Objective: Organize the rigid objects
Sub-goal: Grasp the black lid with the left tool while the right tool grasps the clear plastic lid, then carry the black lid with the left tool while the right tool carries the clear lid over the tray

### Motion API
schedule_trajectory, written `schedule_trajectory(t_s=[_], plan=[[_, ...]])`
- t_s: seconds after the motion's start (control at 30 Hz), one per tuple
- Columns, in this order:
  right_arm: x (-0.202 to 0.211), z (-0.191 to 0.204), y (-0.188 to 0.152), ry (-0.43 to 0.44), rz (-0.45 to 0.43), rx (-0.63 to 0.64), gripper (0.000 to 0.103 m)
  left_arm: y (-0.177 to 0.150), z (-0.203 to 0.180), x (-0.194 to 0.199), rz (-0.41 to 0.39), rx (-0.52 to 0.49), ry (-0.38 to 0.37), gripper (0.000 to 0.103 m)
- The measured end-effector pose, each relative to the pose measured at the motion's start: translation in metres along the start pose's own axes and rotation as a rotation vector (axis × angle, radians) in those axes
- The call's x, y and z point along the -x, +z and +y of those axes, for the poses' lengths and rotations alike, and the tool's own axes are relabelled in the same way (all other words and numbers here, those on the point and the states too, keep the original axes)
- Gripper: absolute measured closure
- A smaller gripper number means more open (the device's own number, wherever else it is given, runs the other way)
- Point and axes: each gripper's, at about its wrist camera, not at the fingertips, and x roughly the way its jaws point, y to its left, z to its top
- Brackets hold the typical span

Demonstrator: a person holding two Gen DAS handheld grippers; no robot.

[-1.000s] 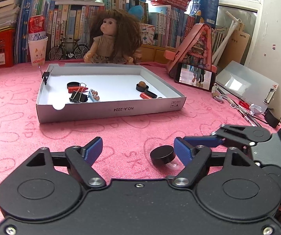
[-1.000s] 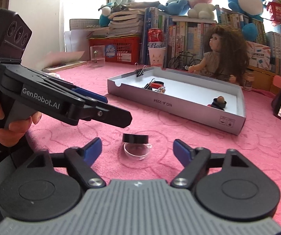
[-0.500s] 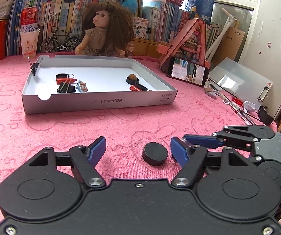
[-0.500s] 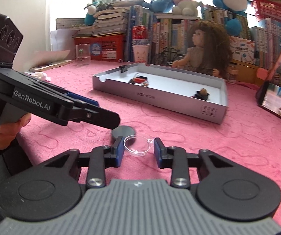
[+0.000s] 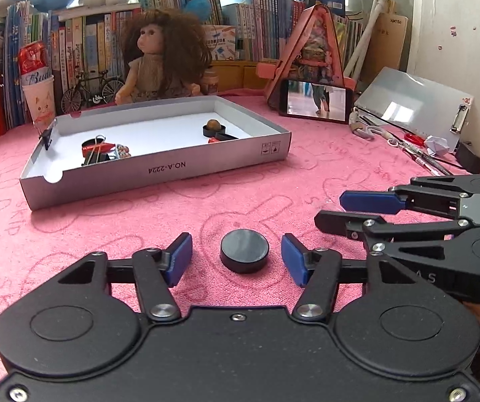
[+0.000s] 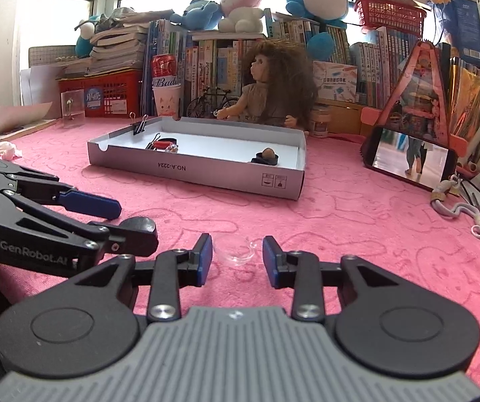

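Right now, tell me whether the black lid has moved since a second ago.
Yes. It was on the clear dish; now the black lid lies on the pink cloth, left of it.

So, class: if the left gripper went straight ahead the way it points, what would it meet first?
The black round lid, lying on the pink cloth between the open fingers of the left gripper; beyond it, probably the grey cardboard tray.

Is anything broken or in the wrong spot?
Nothing looks broken. A little jar lies in two parts on the pink cloth, outside the box: the black lid sits between the left gripper's open fingers, and the clear cup between the right gripper's.
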Motion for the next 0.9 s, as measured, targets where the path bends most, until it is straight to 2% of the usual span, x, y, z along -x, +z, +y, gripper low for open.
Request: schedule_trajectory(t_s=[0.03,0.1,0.17,0.23,0.33,0.5,0.57,0.6,0.67,0.73,0.8,0.9], plan=[[-0.001,0.0,0.0,0.0,0.003,-0.005,0.061,0.0,0.0,0.0,-0.001,-0.001,0.006,0.055],[-0.002,0.001,-0.001,0.008,0.008,-0.017,0.061,-0.001,-0.001,0.0,-0.007,-0.003,0.017,0.073],[-0.002,0.003,-0.002,0.012,0.007,-0.024,0.061,-0.001,-0.001,0.0,-0.012,-0.001,0.019,0.073],[-0.003,0.005,-0.003,0.01,0.007,-0.022,0.046,-0.001,0.0,0.002,-0.018,0.007,0.036,0.073],[-0.004,0.007,-0.003,0.001,-0.007,-0.01,0.037,0.0,0.005,0.004,-0.025,0.017,0.058,0.073],[-0.008,0.004,0.0,-0.033,-0.008,-0.019,0.033,0.0,0.013,0.005,-0.023,0.035,0.098,0.073],[-0.01,0.004,0.0,-0.032,0.002,-0.025,0.041,-0.001,0.014,0.005,-0.022,0.042,0.106,0.073],[-0.01,0.005,-0.001,-0.031,0.004,-0.028,0.05,-0.001,0.015,0.005,-0.024,0.043,0.107,0.073],[-0.01,0.007,-0.003,-0.035,0.009,-0.031,0.054,-0.002,0.015,0.006,-0.027,0.041,0.11,0.073],[-0.009,0.01,-0.004,-0.038,0.002,-0.036,0.063,-0.002,0.015,0.006,-0.027,0.04,0.11,0.073],[-0.008,0.013,-0.004,-0.041,-0.002,-0.04,0.069,-0.001,0.015,0.006,-0.029,0.044,0.113,0.073],[-0.009,0.016,-0.003,-0.039,-0.003,-0.038,0.069,-0.001,0.016,0.007,-0.033,0.052,0.124,0.073]])
